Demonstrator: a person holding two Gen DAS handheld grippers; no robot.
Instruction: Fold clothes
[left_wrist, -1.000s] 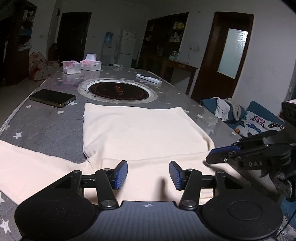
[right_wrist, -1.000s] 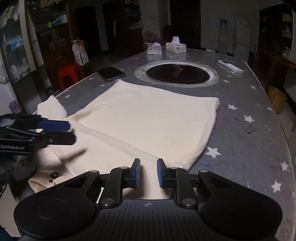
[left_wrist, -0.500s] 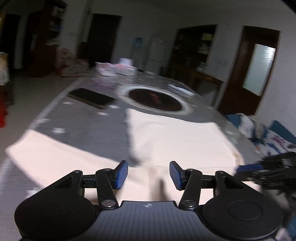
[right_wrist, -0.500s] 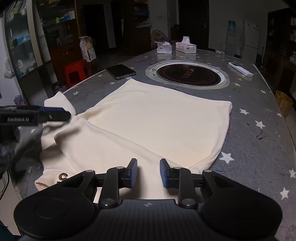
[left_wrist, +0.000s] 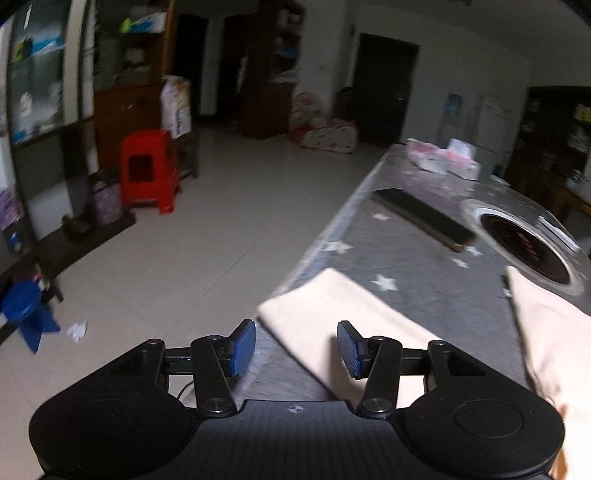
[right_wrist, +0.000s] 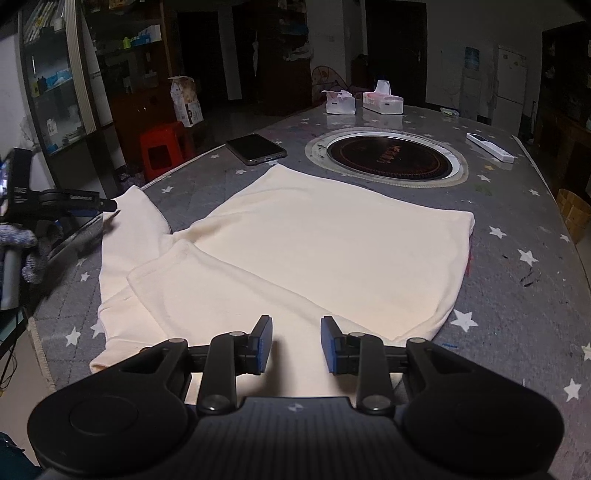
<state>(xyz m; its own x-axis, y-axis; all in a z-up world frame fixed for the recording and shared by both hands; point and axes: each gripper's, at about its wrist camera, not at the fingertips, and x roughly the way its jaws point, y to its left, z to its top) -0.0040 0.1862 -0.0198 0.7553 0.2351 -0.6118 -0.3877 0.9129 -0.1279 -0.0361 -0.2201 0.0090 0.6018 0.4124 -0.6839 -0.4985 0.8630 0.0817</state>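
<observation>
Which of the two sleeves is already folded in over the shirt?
The sleeve nearer the right gripper: it lies across the shirt's body. The other sleeve stretches out toward the table's edge.

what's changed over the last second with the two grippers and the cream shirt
The left gripper has swung out left to the end of the cream long-sleeved shirt's outstretched sleeve, jaws open and holding nothing. The right gripper has opened its jaws wider and stays low over the shirt's near edge. The shirt, the dark phone and the grey star-patterned table have not moved.
</observation>
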